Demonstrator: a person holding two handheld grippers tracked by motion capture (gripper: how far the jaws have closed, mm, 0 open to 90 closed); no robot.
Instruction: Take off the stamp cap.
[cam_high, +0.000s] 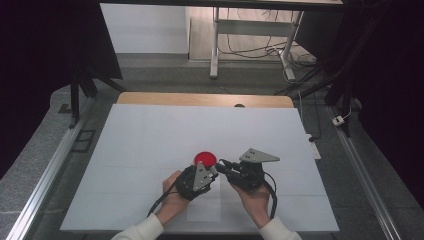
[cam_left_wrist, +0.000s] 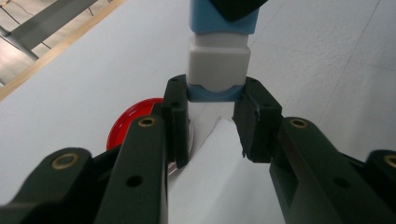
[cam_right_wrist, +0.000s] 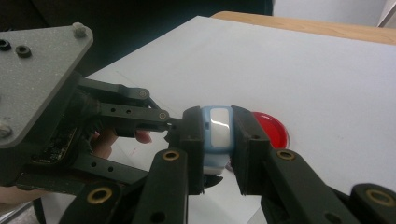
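A small blue-and-white block (cam_left_wrist: 217, 60) is held between both grippers above the white table sheet (cam_high: 150, 140). My left gripper (cam_left_wrist: 212, 105) is shut on its lower blue end, one jaw on each side. My right gripper (cam_right_wrist: 218, 135) is shut on the other part of the blue-and-white block (cam_right_wrist: 218, 130), whose white face shows between the jaws. In the high view the left gripper (cam_high: 212, 172) and right gripper (cam_high: 221, 166) meet tip to tip just in front of a flat red round disc (cam_high: 205, 158). The red disc (cam_left_wrist: 130, 126) lies on the sheet, behind the left jaw.
The table's wooden edge (cam_high: 205, 99) shows at the back. Metal rails (cam_high: 45, 175) run along both sides. A desk frame with cables (cam_high: 250, 45) stands on the floor beyond. The person's hand (cam_right_wrist: 107, 142) grips the left gripper's body.
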